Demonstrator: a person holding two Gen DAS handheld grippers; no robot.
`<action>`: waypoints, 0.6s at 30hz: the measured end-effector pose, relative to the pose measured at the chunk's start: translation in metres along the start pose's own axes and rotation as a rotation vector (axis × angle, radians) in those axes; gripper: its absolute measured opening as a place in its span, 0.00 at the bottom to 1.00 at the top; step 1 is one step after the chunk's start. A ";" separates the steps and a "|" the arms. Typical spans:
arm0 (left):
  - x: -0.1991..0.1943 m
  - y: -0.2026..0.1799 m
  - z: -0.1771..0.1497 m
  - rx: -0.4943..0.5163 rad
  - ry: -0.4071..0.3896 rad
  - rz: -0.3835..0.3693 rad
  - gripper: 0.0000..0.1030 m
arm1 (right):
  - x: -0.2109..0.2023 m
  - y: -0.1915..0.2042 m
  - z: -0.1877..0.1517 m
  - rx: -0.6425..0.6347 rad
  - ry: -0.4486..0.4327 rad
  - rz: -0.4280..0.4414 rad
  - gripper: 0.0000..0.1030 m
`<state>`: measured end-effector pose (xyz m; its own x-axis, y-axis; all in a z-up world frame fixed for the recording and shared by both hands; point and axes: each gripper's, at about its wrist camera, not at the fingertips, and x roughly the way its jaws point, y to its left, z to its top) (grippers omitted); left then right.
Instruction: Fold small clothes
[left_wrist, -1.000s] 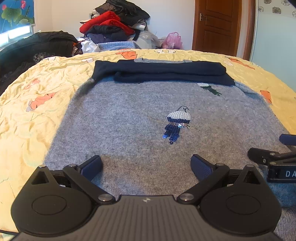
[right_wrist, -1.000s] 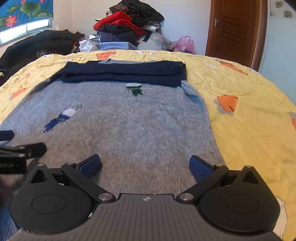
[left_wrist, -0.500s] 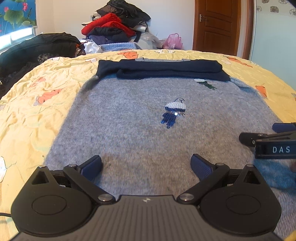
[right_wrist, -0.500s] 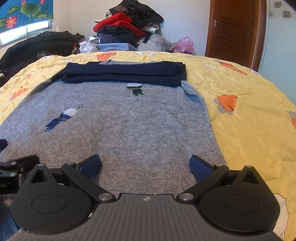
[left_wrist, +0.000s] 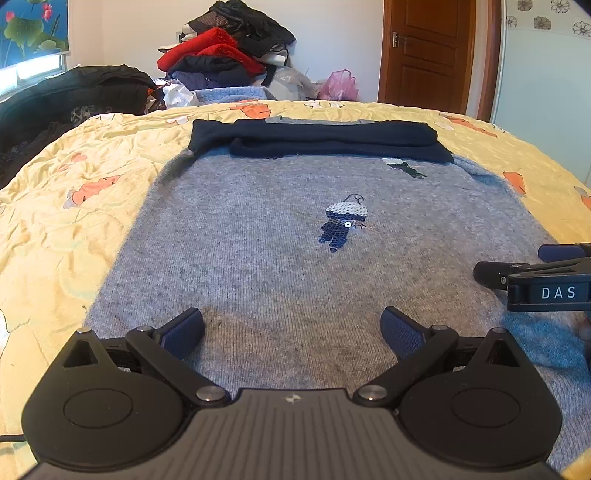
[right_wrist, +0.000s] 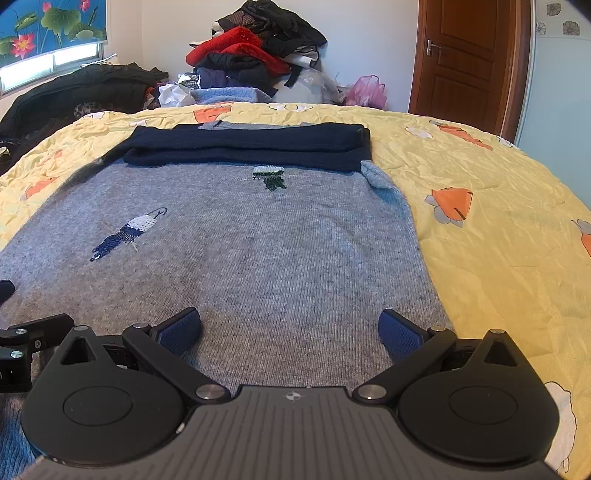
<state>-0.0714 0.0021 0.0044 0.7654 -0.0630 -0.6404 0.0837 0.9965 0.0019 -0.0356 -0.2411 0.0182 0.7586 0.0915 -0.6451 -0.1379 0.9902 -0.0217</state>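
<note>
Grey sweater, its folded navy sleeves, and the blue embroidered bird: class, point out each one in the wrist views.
grey sweater (right_wrist: 295, 258): right wrist view, middle of its flat body.
navy sleeves (right_wrist: 251, 146): right wrist view, centre of the folded band.
blue embroidered bird (left_wrist: 343, 221): left wrist view, on its body.

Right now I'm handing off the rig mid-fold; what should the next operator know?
Left tongs: open, empty, low over the near hem of the grey sweater.
Right tongs: open, empty, over the hem's right part, by the sweater's edge.
Sweater lies flat on the yellow bedspread; navy sleeves are folded across its far end.
Done: sleeves in.
Left: grip the hem with both tongs, probably fold it toward the sleeves.
</note>
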 end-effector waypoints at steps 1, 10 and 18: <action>0.000 0.000 0.000 0.001 -0.001 0.000 1.00 | 0.000 0.000 0.000 0.000 0.000 -0.001 1.00; 0.000 0.001 -0.001 -0.001 -0.003 -0.009 1.00 | 0.001 0.000 0.000 0.000 -0.002 0.001 1.00; -0.001 0.001 -0.002 0.000 -0.004 -0.009 1.00 | 0.000 0.000 -0.001 0.003 -0.004 0.002 1.00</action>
<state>-0.0731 0.0037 0.0035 0.7670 -0.0724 -0.6376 0.0909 0.9958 -0.0037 -0.0361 -0.2407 0.0170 0.7612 0.0936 -0.6417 -0.1374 0.9903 -0.0185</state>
